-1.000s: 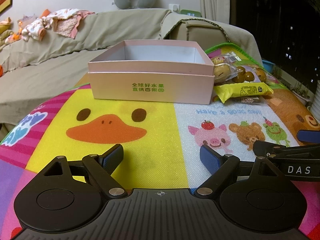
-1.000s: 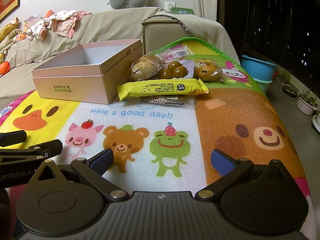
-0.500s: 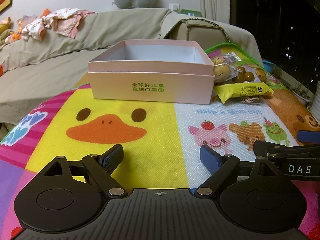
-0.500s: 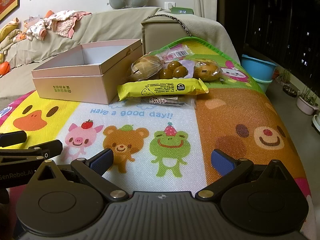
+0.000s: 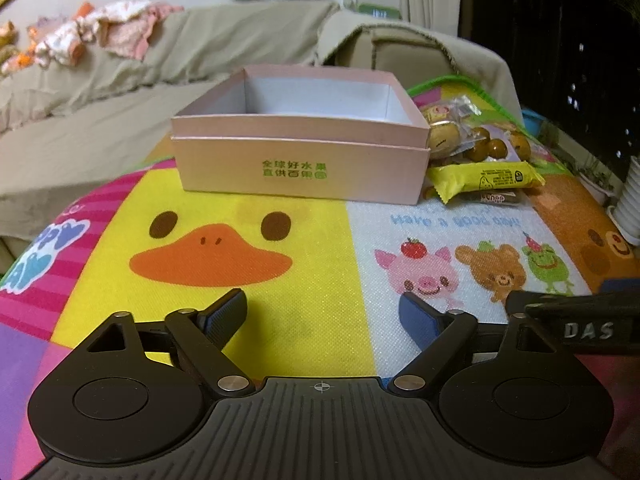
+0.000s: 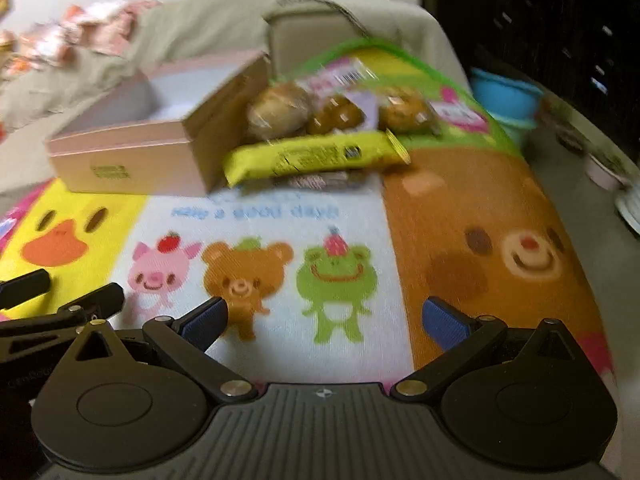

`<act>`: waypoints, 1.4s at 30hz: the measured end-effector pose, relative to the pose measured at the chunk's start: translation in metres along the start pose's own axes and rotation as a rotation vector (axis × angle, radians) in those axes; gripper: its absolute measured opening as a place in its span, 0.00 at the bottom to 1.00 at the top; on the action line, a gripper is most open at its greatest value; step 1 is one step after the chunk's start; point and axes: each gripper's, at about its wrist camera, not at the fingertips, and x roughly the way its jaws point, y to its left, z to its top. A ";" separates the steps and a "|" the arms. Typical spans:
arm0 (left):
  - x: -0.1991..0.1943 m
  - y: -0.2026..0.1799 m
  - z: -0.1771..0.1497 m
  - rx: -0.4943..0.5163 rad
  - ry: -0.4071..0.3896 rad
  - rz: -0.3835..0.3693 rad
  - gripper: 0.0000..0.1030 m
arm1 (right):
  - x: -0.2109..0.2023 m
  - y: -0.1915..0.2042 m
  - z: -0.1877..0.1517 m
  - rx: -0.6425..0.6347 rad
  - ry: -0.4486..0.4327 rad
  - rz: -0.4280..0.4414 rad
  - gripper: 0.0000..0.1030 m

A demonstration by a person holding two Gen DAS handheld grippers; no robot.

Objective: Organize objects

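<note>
Right wrist view newly blurred, nearer the snack packets (image 6: pixel 316 156); both hand-held grippers, left (image 5: pixel 322 316) and right (image 6: pixel 324 320), spread as before.

Pink box (image 5: pixel 300 176): one
Yellow snack bar (image 5: pixel 486 179): one
Dark flat packet (image 5: pixel 498 198) under the bar: one
Clear bags of round buns (image 6: pixel 280 108): about three, blurred
Cartoon mat (image 5: pixel 320 280): one
Blue tub (image 6: pixel 506 96): one

"DAS" on right gripper (image 5: pixel 576 320), green Chinese print on pink box (image 5: pixel 300 168)
</note>
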 end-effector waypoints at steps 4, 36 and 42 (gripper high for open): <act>-0.010 0.022 0.020 -0.050 0.085 -0.008 0.83 | 0.002 0.008 0.011 0.060 0.108 -0.060 1.00; 0.061 0.143 0.154 -0.103 0.192 0.135 0.68 | -0.086 0.052 0.131 -0.335 0.051 0.083 1.00; 0.093 0.142 0.159 -0.188 0.244 0.152 0.37 | -0.047 0.032 0.134 -0.381 0.087 0.200 1.00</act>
